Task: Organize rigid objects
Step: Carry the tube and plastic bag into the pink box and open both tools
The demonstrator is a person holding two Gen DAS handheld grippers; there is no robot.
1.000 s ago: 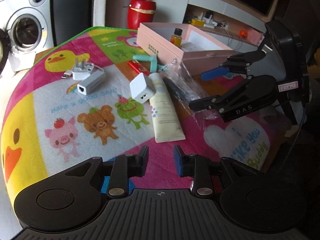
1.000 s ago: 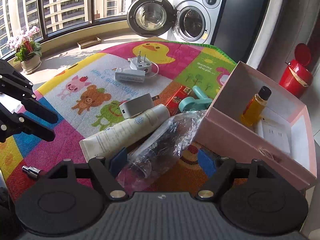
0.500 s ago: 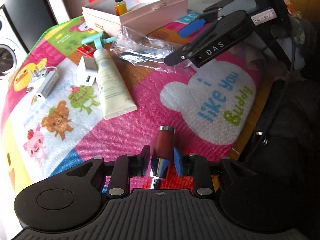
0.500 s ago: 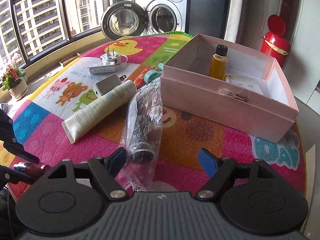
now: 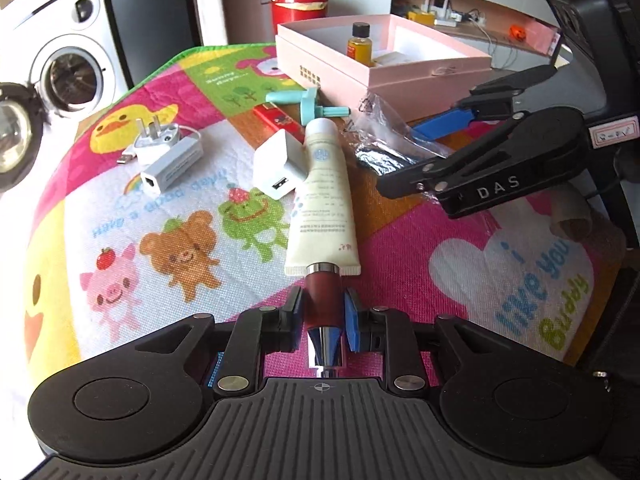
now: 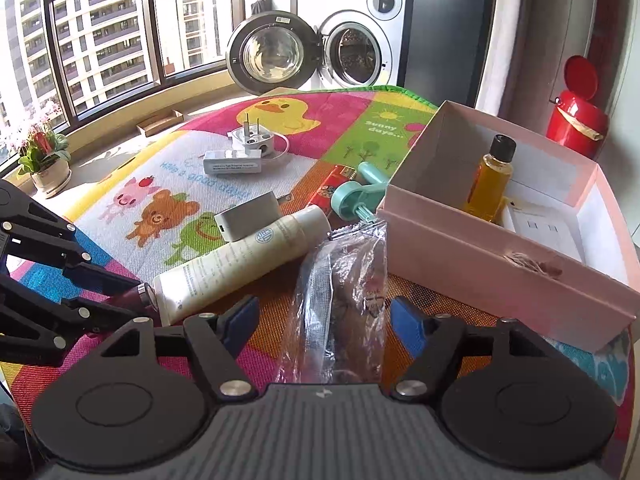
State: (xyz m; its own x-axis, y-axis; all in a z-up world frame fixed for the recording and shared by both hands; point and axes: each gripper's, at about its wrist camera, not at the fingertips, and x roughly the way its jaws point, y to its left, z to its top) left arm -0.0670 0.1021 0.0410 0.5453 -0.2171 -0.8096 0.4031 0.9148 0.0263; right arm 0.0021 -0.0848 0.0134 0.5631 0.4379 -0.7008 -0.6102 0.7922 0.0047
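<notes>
One pink box (image 6: 500, 272), right of frame, holds an amber bottle (image 6: 489, 178) and a white pack (image 6: 544, 228); left gripper (image 5: 323, 312) clamps a lipstick (image 5: 322, 300), right gripper (image 6: 324, 314) has just been narrowing, jaws apart around a plastic bag (image 6: 340, 300)

You can read "DAS" in white on the right gripper (image 5: 448, 152) body. The play mat (image 5: 460, 220) carries "i like you Buddy" on its white cloud patch and "Sunny days..." on the green square (image 6: 380, 128). Print on the cream tube (image 5: 326, 196), the pink box (image 5: 320, 68) and the gripper's small sticker is too small to read.
</notes>
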